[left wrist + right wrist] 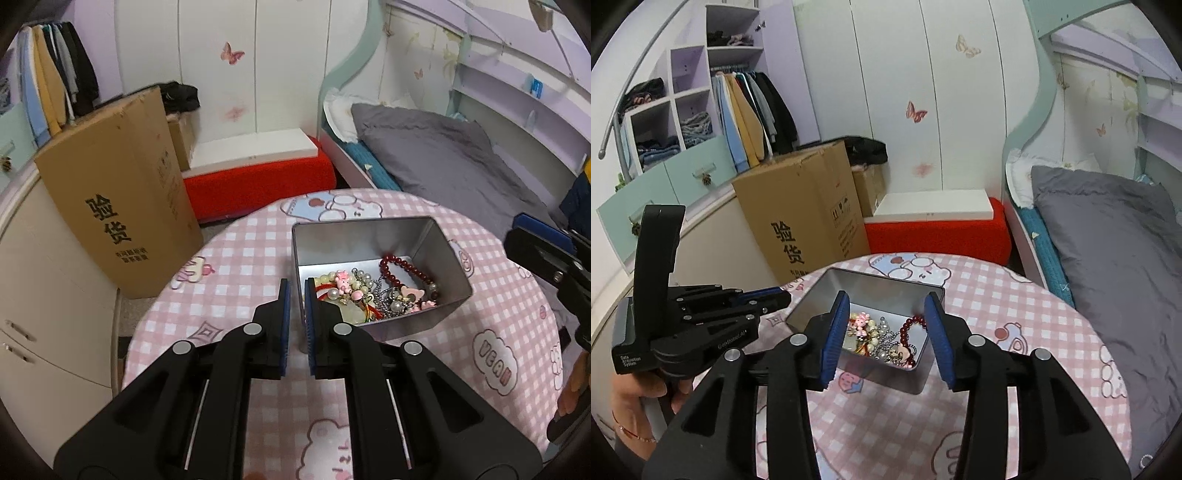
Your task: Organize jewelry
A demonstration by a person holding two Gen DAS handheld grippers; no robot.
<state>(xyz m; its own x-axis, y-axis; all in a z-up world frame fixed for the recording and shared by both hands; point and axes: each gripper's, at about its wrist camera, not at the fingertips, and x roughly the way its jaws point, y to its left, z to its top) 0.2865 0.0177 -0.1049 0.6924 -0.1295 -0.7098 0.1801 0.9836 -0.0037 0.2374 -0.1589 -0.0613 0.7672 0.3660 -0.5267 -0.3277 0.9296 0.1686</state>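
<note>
An open metal tin (pixel 439 243) (pixel 886 286) stands on the pink checked round table (pixel 229 291) (pixel 1015 306). It holds a tangle of jewelry (pixel 369 295) (pixel 882 338): a dark red bead bracelet (pixel 406 266) (pixel 912 325), pearl beads, silver chain and pink charms. My left gripper (pixel 297 291) (pixel 783 295) hovers at the tin's near left corner, its jaws a narrow gap apart with nothing between them. My right gripper (pixel 888 310) (pixel 532 240) is open and empty, held above the tin's near side.
A large cardboard box (pixel 122 206) (pixel 805 218) stands left of the table. A red bench (pixel 258 181) (pixel 938 229) with a white board lies behind. A bed with a grey quilt (pixel 454 162) (pixel 1119 236) runs along the right. Cabinets (pixel 37 295) stand far left.
</note>
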